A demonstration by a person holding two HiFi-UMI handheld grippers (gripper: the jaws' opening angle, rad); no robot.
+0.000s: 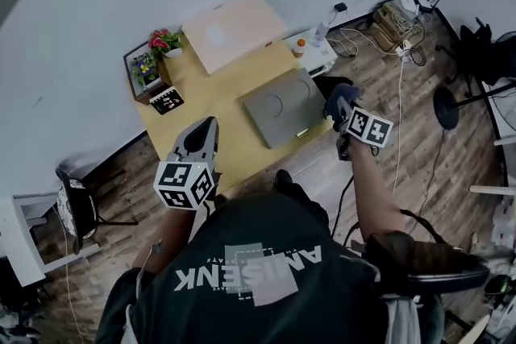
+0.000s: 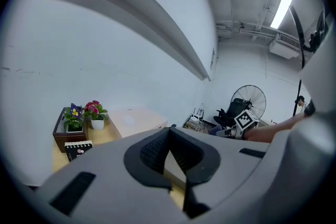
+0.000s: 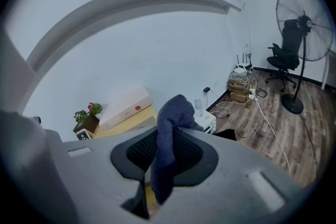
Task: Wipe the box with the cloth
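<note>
One cloth (image 3: 173, 113) pinched in right claw (image 3: 166, 140); left claw (image 2: 169, 131) closed, empty.

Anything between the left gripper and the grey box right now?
Nothing: in the head view only bare tabletop separates the left gripper from the grey box.

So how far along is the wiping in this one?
Done: the blue cloth is picked up, pinched in the right hand-held gripper. In hand: it hangs by the grey box's right edge; contact can't be told. Left: the wiping itself, nothing shows a pass made. The left hand-held gripper is shut and empty above the table.
</note>
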